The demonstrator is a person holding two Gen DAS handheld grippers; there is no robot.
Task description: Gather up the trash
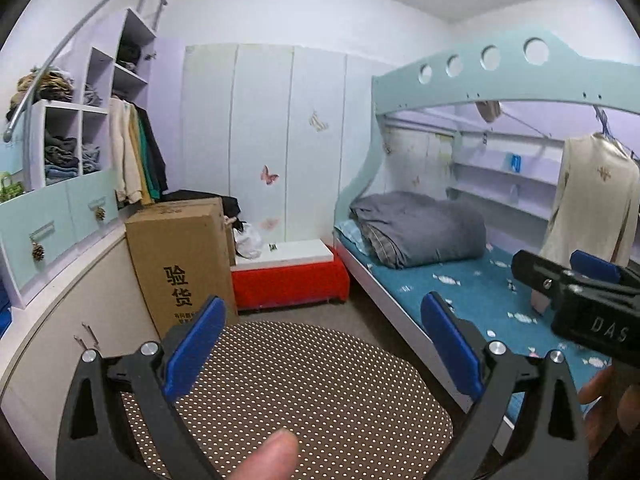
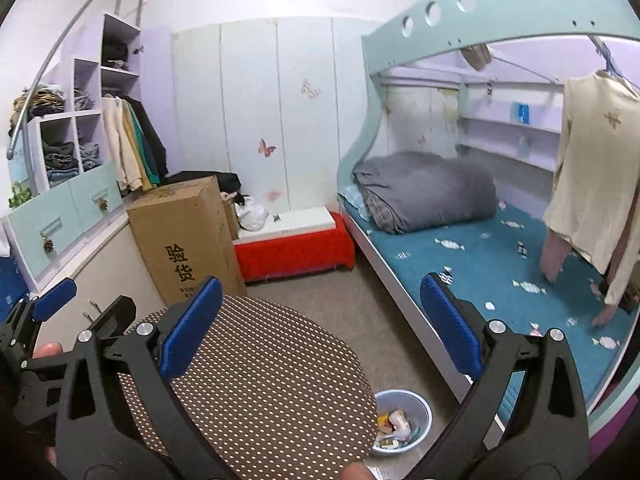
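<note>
Several small white wrappers and paper scraps lie scattered on the teal bed sheet; they also show in the left wrist view. A pale blue trash bin holding trash stands on the floor between the dotted round table and the bed. My left gripper is open and empty above the dotted table. My right gripper is open and empty, above the table's edge and the floor. The right gripper also shows at the right of the left wrist view.
A tall cardboard box stands left of a red bench with a white bag. A grey folded quilt lies on the bed. A cream garment hangs over it. Shelves with clothes are at the left.
</note>
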